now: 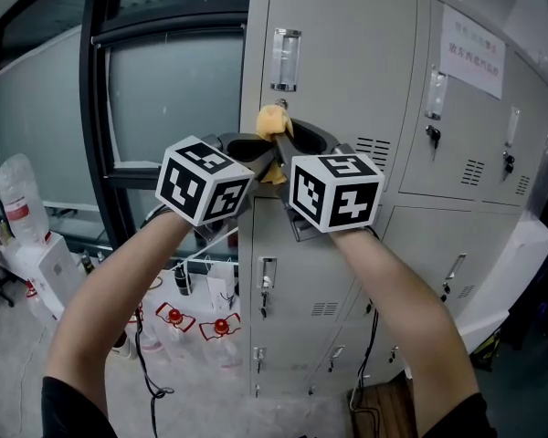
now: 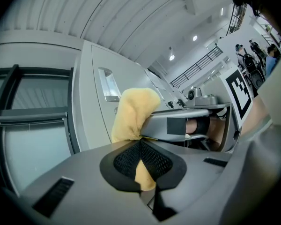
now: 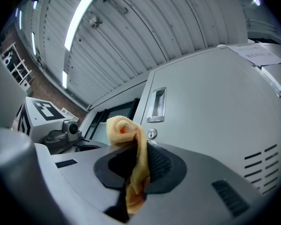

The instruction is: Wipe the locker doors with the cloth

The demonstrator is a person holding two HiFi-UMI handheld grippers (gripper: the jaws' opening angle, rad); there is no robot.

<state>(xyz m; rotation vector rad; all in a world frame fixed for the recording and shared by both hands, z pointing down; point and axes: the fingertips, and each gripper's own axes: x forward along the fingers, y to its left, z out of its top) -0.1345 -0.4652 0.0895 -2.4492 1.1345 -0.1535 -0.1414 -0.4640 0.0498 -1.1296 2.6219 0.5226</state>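
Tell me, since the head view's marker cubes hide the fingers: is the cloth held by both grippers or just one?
Observer: Both. The left gripper view shows the left gripper shut on the yellow cloth.
Operator: And the right?
Observer: The right gripper is shut on it too. The cloth hangs down between its fingers and bunches above them.
Operator: Where is it aimed?
Observer: At the lock under the handle. I cannot tell whether the cloth touches the door.
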